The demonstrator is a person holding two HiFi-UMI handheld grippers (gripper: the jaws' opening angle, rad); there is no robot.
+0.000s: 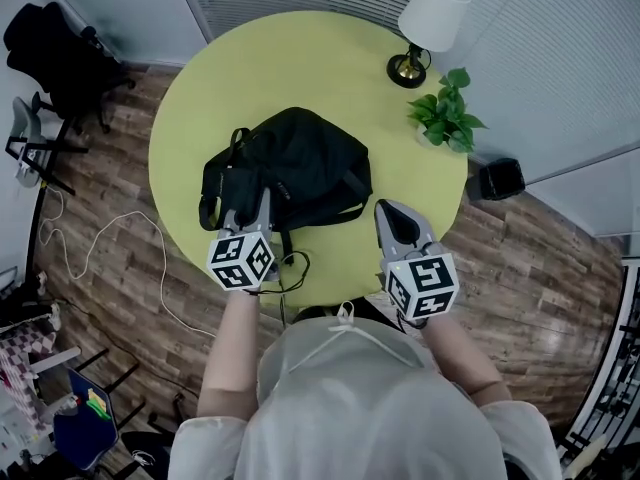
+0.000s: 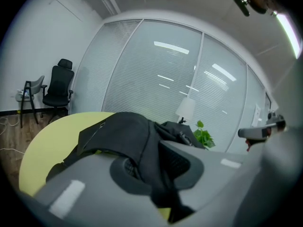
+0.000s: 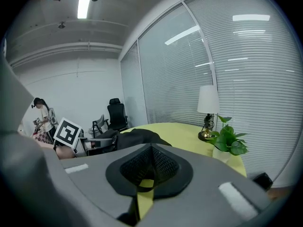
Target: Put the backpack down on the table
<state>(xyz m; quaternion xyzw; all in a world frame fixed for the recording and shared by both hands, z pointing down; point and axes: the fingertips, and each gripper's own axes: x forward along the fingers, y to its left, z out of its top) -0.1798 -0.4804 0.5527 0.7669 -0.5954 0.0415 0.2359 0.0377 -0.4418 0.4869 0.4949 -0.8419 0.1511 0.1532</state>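
The black backpack (image 1: 290, 168) lies slumped on the round yellow-green table (image 1: 300, 58), in its near half. My left gripper (image 1: 250, 208) is at the bag's near left edge. In the left gripper view its jaws (image 2: 151, 167) are shut on a black strap of the backpack (image 2: 123, 131), which runs between the pads. My right gripper (image 1: 392, 213) hovers over the table's near right edge, just right of the bag and apart from it. Its pads (image 3: 150, 167) meet with nothing between them. The backpack (image 3: 137, 136) shows to its left.
A white-shaded lamp (image 1: 430, 23) and a potted green plant (image 1: 448, 113) stand at the table's far right. On the floor are a black office chair (image 1: 60, 58) at far left, a white cable (image 1: 110, 238), and a black bin (image 1: 497, 179) at right.
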